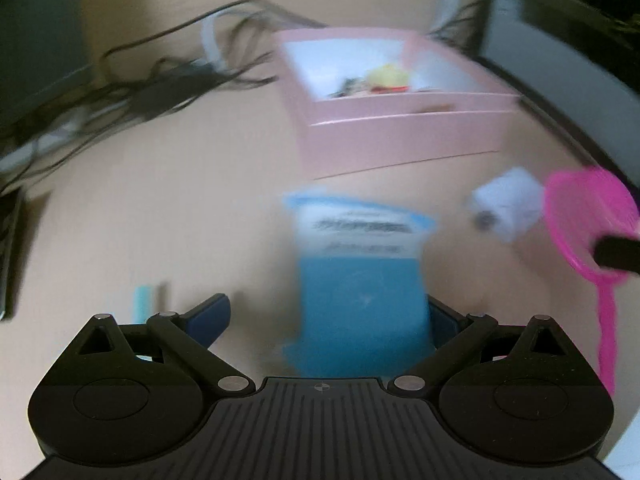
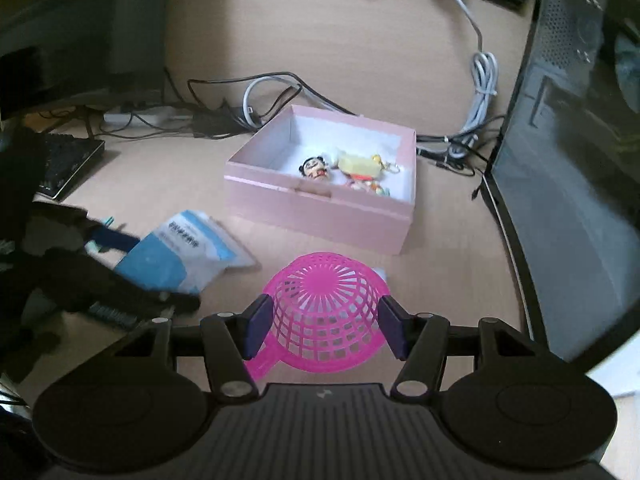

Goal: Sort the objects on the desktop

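My right gripper [image 2: 326, 328] is shut on a pink mesh strainer [image 2: 328, 312], with its pads pressed on both sides of the bowl and the handle pointing back and to the left. The left wrist view is blurred. In it my left gripper [image 1: 328, 314] stands open and wide around a blue and white packet [image 1: 360, 280], with a gap on its left side. An open pink box [image 2: 320, 212] sits further back and holds a small figurine head [image 2: 314, 168] and a yellow toy [image 2: 358, 166]. A white roll [image 1: 504, 204] lies beside the strainer [image 1: 588, 216].
A tangle of black and white cables [image 2: 248, 116] lies behind the box. A dark keyboard [image 2: 68, 168] is at the left and a dark computer case [image 2: 580, 168] walls off the right. A teal pen-like thing [image 1: 142, 304] lies left of the packet.
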A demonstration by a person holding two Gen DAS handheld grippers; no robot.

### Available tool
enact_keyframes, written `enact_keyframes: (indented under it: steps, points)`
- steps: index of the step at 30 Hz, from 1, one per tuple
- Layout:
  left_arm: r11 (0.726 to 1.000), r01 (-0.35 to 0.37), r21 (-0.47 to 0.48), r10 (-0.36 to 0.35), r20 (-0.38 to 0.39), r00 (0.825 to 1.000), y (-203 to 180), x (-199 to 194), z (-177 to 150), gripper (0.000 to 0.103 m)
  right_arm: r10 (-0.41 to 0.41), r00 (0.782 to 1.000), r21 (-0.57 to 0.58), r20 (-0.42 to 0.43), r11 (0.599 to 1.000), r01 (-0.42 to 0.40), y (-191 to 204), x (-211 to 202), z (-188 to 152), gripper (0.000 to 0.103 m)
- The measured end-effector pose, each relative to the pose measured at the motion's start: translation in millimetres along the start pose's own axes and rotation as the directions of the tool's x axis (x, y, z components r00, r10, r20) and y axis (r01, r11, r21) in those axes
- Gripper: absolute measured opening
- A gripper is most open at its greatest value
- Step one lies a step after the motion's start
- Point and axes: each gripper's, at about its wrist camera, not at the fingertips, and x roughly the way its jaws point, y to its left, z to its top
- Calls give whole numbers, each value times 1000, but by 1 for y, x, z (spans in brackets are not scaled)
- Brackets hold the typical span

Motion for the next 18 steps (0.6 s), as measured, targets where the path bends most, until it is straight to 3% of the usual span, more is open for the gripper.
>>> enact_keyframes:
  steps: [3,6,12,15,18]
  points:
    - [995,-92,-43,92,-6,996,29,-2,1,101,59,998,9,-5,998,-59,9,7,0,58]
    - [968,-211,-137,210,-24,977,56,-3,5,101,130,992,-31,-4,991,-130,24,26,5,58]
    - [910,-293,-293,306,0,952,63,-35,-4,101,281,960,-157,-4,948,-278,42,72,18,60]
    - [904,-222,-366,241,5,971,55,-50,-14,101,310,951,-188,-6,933,-306,33,77,27,63]
    - [949,-140,-282,159,48,986,28,-54,-14,101,302,952,-199,46,937,-287,11,63,31,79]
